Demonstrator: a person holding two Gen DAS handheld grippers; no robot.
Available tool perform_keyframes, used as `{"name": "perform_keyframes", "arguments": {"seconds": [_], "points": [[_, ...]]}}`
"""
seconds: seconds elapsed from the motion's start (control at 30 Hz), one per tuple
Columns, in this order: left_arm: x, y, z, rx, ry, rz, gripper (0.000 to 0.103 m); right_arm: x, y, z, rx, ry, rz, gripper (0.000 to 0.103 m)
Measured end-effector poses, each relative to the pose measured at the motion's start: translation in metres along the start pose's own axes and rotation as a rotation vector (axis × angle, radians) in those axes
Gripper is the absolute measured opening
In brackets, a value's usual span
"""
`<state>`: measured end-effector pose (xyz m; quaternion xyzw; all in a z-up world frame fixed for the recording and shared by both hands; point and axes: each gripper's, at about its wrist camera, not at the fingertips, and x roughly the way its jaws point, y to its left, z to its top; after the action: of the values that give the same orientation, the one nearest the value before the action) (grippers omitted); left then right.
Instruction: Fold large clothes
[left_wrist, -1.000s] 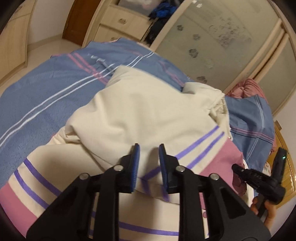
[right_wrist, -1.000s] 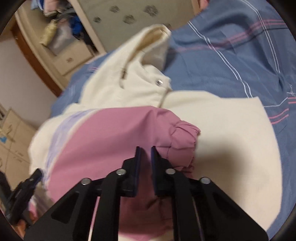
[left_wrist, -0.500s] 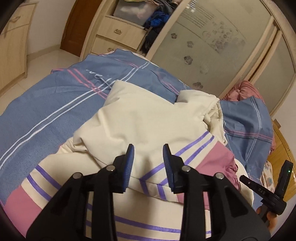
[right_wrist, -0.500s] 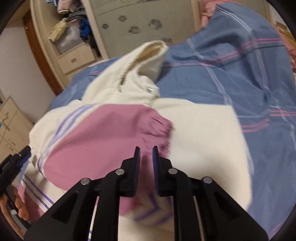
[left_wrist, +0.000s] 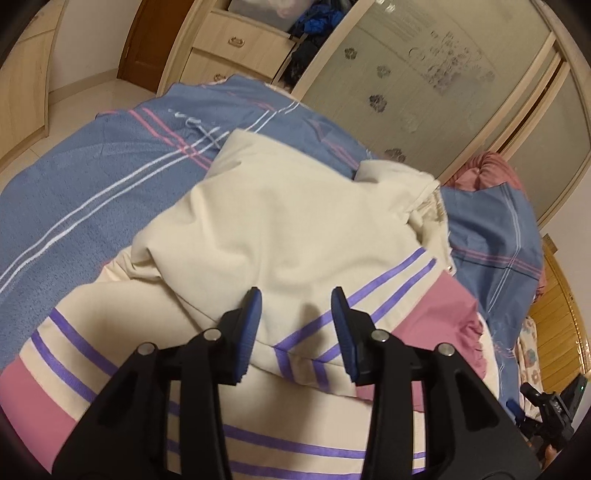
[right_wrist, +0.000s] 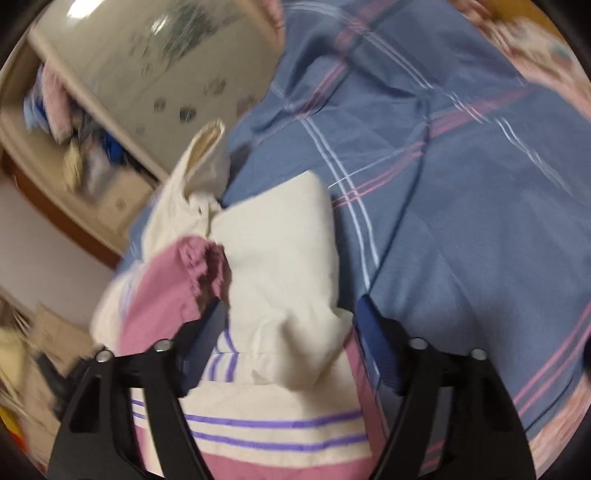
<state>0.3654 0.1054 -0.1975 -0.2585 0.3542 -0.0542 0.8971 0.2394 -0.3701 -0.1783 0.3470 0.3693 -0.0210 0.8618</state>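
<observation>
Hand-held gripper (left_wrist: 295, 325) opening, nothing held | jacket (left_wrist: 280, 221) on blue bedspread (left_wrist: 92, 177) | wardrobe (left_wrist: 424, 81) behind

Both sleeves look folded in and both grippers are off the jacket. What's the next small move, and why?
Probably bring the right gripper, jaws opening and empty, down onto the hem nearest the camera. Both sleeves already lie across the jacket, and the left gripper, also opening, holds nothing, so lifting the bottom edge toward the collar seems next.
</observation>
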Motion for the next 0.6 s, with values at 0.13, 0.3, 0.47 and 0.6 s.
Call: {"name": "perform_keyframes", "arguments": {"seconds": [0.13, 0.3, 0.47, 0.6], "points": [[-0.006, -0.011, -0.002, 0.021, -0.021, -0.077, 0.044, 0.013, -0.033, -0.023, 0.232, 0.159, 0.265, 0.076], [0.012, -0.019, -0.010, 0.028, 0.041, -0.107, 0.046, 0.056, -0.037, -0.057, 0.435, 0.214, 0.361, 0.087], [0.028, -0.020, -0.015, 0.046, 0.079, -0.061, 0.046, 0.046, -0.055, -0.048, 0.599, 0.012, 0.520, 0.090], [0.029, -0.020, -0.016, 0.055, 0.077, -0.047, 0.046, 0.049, -0.040, -0.040, 0.504, 0.148, 0.418, 0.090]]}}
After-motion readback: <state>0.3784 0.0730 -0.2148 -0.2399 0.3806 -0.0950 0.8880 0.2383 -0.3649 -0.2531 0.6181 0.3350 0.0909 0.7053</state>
